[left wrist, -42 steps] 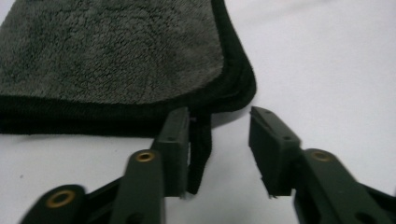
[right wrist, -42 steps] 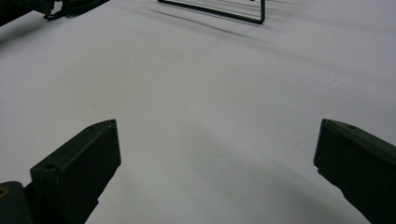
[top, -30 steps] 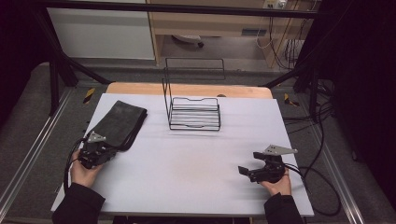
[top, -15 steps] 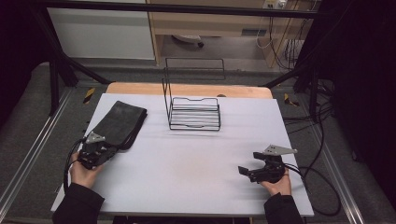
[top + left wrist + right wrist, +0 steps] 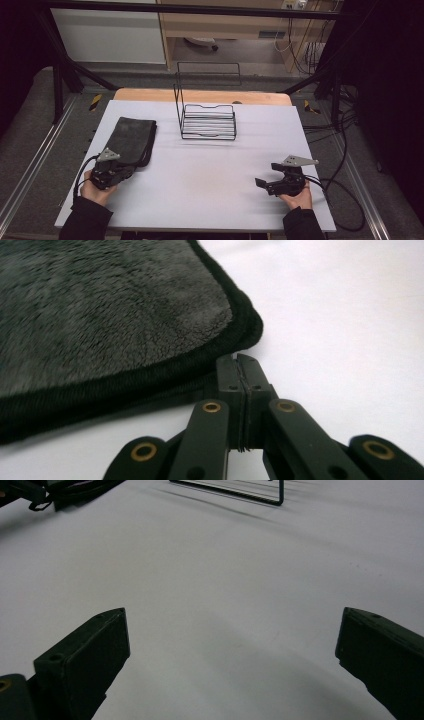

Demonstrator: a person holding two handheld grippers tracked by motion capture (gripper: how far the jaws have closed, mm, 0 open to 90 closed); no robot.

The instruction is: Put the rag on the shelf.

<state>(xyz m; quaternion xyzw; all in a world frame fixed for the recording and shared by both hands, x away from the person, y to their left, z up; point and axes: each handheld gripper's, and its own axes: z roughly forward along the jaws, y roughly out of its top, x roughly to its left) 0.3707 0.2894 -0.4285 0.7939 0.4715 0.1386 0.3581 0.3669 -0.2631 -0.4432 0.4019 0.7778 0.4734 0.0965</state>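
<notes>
Resting low on the white table [image 5: 210, 165], the left gripper [image 5: 125, 170] sits at the near left, held in the person's left hand [image 5: 92, 189] with a dark sleeve behind it, its grey three-cornered plate on top and its tips pointing at the near end of the folded dark towel [image 5: 132, 140]. In the left gripper view the two black jaws are pressed flat together, having just closed, and their joined tips meet the towel's near edge [image 5: 150, 375] close to its rounded corner; whether any cloth is pinched between them cannot be told. That towel is a plush grey fleece with a thick, dark stitched hem, lying flat in several layers at the table's left side. Over at the near right, the right gripper [image 5: 261, 183] lies level in the right hand [image 5: 299, 197], pointing leftward across the table, its blunt matt-black jaws spread wide with bare table between them. A black wire rack [image 5: 207, 120] of thin rods, with a tall upright back frame, stands at the far middle of the table, well apart from both grippers
</notes>
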